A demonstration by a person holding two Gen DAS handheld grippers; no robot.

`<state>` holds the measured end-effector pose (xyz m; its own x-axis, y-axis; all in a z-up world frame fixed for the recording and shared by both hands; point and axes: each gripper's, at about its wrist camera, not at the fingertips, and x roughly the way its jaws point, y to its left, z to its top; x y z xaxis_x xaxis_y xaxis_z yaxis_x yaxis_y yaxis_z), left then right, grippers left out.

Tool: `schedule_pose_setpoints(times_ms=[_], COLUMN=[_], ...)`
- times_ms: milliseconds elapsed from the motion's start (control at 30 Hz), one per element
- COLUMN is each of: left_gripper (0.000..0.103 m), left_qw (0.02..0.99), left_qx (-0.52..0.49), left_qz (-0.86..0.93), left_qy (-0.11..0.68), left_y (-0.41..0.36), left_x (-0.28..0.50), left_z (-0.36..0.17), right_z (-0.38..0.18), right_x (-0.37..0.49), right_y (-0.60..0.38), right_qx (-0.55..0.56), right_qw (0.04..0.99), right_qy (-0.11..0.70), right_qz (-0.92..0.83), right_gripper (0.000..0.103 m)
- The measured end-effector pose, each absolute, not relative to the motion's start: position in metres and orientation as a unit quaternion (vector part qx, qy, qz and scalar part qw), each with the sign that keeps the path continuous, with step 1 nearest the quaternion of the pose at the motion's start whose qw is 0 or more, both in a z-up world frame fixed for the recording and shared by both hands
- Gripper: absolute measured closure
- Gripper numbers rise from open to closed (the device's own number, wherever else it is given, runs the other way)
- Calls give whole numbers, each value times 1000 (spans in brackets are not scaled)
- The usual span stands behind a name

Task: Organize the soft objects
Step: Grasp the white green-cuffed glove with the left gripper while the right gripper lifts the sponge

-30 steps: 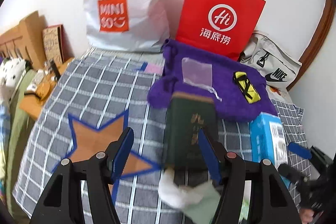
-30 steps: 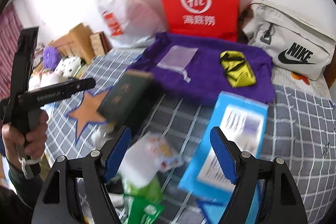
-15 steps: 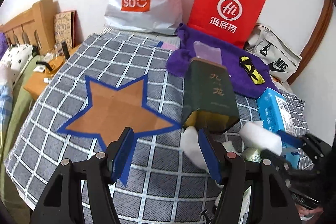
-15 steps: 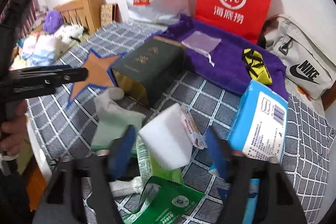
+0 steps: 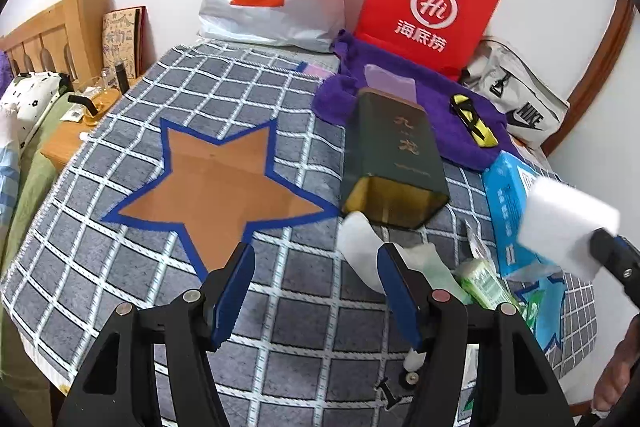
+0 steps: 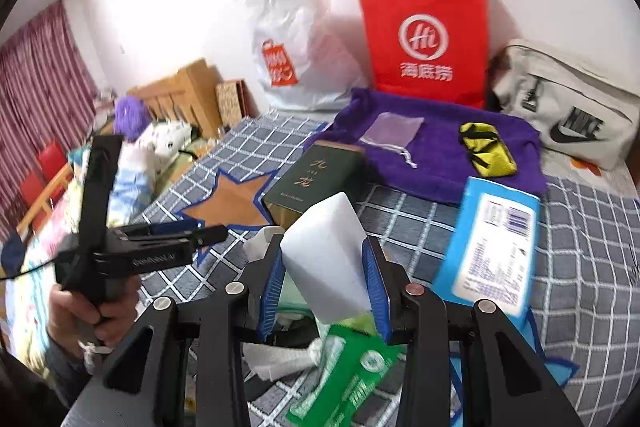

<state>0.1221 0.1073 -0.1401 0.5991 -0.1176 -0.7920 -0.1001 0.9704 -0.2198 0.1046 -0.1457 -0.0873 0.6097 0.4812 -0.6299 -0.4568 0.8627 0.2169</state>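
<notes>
A white sponge block is pinched between the 2 blue pads of the right gripper and is carried clear of the grey checked blanket. Its long axis is tilted up and away from the gripper, so that 1 corner is pointed toward the dark green box. The same block is seen at the right edge of the left wrist view, blurred, above the blue tissue pack.

The left gripper is held with its jaws spread and nothing between them (only bare blanket is framed), just short of the brown star with blue border. The star lies to the left of the sponge, beyond the green box's near corner, so the right gripper is judged the only 1 placed to deliver the block; where it is meant to go cannot be told.

The sponge looks matte, fine-pored and squarely cut, and it is expected to yield under the pads. Below it a crumpled white tissue and a glossy green wipes packet are heaped. Farther back a plush purple towel is spread, with a yellow pouch laid on it.
</notes>
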Motion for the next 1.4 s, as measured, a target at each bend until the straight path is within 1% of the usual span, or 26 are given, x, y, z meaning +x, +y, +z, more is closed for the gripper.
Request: schedule_pose_setpoints(times_ms=[100,300,467,667,700,733,867,900,933,1167,1400], left_gripper=[42,42,42,43,46,54,71,83,89,91,91], left_qw=[883,882,874,860,861,862,865,868,867,875,886], left_qx=[-129,-122,-124,-119,-115,-110,-106,-100,-102,-93,-111], left_qz=[-20,-43,-65,-66,-66,-67,-72,-73,-79,-81,-84], left_qy=[452,454,465,491,491,491,486,481,481,467,441], left_y=[98,75,61,45,43,40,34,33,33,37,51], left_x=[121,127,138,152,153,155,158,158,159,150,134], left_z=[-143,-151,-161,-179,-181,-182,-185,-185,-184,-171,-141], right_z=[-87,-103,-131,-167,-171,-176,-191,-192,-193,-189,-169], right_x=[95,74,59,64,65,66,73,75,75,75,74], right_y=[-166,-215,-239,-255,-258,-259,-263,-265,-266,-263,-257], right_qx=[20,33,33,51,53,51,58,68,74,68,71], right_qw=[904,899,890,881,881,880,873,873,873,878,883], right_qy=[353,376,396,421,424,430,447,445,442,434,419], right_qz=[242,222,224,208,202,196,185,188,191,193,199], right_gripper=[65,65,65,63,63,63,63,64,67,69,69])
